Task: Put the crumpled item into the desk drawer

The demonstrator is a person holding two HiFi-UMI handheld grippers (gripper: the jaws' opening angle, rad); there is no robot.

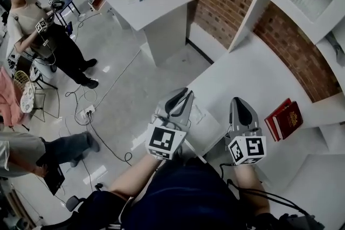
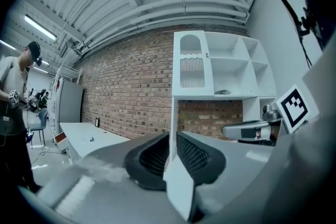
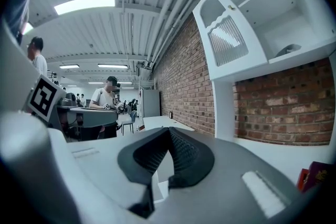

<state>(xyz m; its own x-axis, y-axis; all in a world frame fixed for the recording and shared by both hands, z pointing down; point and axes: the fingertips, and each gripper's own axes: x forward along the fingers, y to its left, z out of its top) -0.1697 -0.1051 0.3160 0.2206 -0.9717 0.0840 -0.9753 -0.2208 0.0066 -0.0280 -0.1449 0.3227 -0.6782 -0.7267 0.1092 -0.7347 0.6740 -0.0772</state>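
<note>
**A:** What is the left gripper (image 1: 185,95) doing?

**B:** It is pinching a white item (image 2: 177,186). Its jaws are standing only a sliver apart, and the item is sticking back out from between the pads as a flat-sided wedge. I cannot tell from here whether it is crumpled.

**A:** And the right gripper (image 1: 237,100)?

**B:** It is carrying nothing. Its jaws are meeting at the tips, leaving only a narrow slot lower down between the pads.

**A:** How are the two sitting?

**B:** They are hanging side by side, near each other, both pointing roughly level over the near edge of the white desk (image 1: 242,70). Some red books (image 1: 284,119) are lying on the desk off to the right of the right gripper, apart from it. Ahead of both tools a white shelf unit (image 2: 220,65) is standing against the brick wall (image 2: 131,86). Well away to the left of the left gripper, a person (image 1: 32,24) is standing on the floor.
</note>
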